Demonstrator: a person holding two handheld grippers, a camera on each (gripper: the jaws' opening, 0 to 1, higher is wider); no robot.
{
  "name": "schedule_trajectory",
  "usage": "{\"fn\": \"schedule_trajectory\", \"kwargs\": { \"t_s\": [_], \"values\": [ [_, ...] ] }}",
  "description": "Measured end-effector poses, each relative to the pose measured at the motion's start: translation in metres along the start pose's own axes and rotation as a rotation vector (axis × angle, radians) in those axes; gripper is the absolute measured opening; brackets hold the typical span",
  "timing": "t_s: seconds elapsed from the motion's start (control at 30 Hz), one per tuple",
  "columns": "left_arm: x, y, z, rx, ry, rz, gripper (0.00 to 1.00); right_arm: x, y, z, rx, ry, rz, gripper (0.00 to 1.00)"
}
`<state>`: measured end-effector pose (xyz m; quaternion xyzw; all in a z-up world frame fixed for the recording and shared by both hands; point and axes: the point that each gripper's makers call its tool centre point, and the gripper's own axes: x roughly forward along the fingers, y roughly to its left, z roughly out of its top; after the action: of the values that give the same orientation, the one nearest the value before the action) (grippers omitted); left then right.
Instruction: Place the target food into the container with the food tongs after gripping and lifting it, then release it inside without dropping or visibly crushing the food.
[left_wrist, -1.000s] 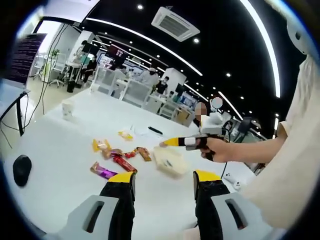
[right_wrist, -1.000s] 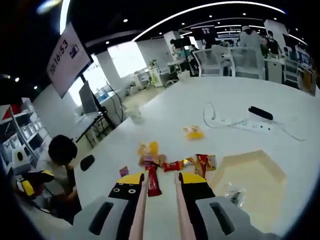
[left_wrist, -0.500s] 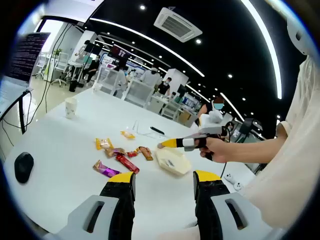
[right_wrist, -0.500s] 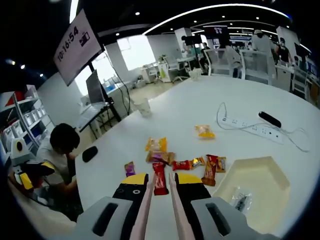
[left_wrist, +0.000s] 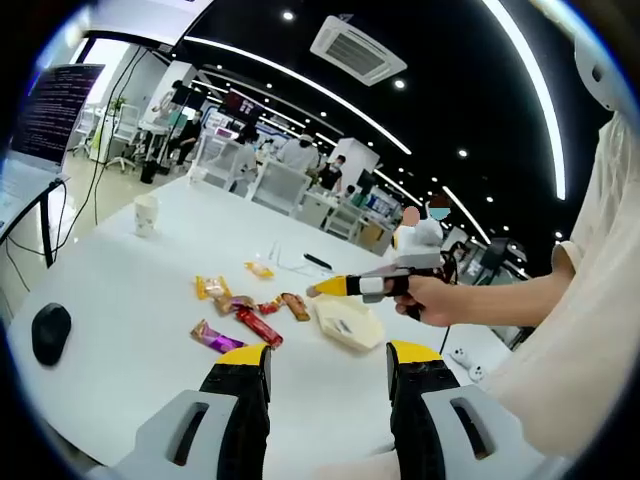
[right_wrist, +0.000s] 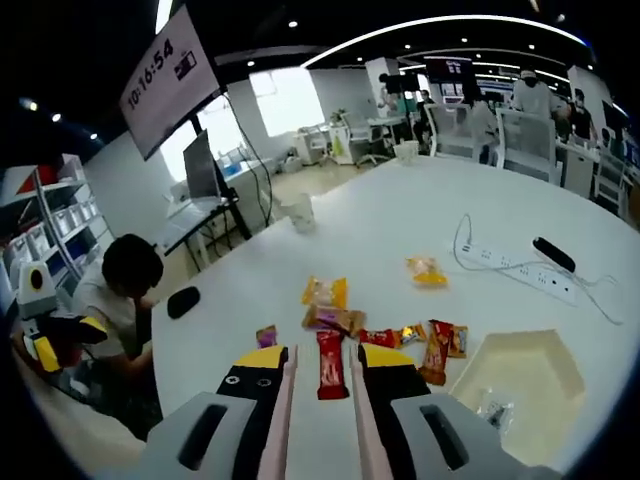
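Several wrapped snacks lie in a loose cluster on the white table. A red bar lies just ahead of my right gripper. Its jaws are shut on the pink food tongs, whose two arms stand a little apart with nothing between them. Right of the bar is the cream container with a small clear packet in it. In the left gripper view a hand holds the right gripper in the air above the container and the red bar. My left gripper is open and holds nothing.
A power strip with its cable and a black remote lie at the far right. A paper cup and a black mouse sit to the left. A person sits at the table's left edge.
The tongs' arms have spread a little since half a second ago. The right gripper has drifted slightly left over the snacks. The left gripper stays open and still.
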<state>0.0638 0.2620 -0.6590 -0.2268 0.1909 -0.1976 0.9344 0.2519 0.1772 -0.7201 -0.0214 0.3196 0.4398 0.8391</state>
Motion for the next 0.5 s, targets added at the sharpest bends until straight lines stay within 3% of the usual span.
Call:
{"fn": "schedule_trajectory", "kwargs": {
  "t_s": [0.1, 0.13, 0.27, 0.5],
  "values": [
    [-0.001, 0.002, 0.000, -0.002, 0.001, 0.003, 0.45, 0.005, 0.006, -0.003, -0.008, 0.018, 0.012, 0.25],
    [-0.001, 0.002, 0.000, -0.003, 0.001, 0.004, 0.45, 0.005, 0.015, -0.005, 0.002, 0.034, 0.052, 0.22],
    [-0.002, 0.005, 0.000, -0.007, -0.001, 0.009, 0.45, 0.007, 0.023, -0.006, -0.076, 0.062, 0.052, 0.19],
    [0.000, 0.007, 0.002, -0.009, -0.003, 0.007, 0.45, 0.012, 0.015, -0.007, -0.088, 0.065, 0.057, 0.20]
  ]
}}
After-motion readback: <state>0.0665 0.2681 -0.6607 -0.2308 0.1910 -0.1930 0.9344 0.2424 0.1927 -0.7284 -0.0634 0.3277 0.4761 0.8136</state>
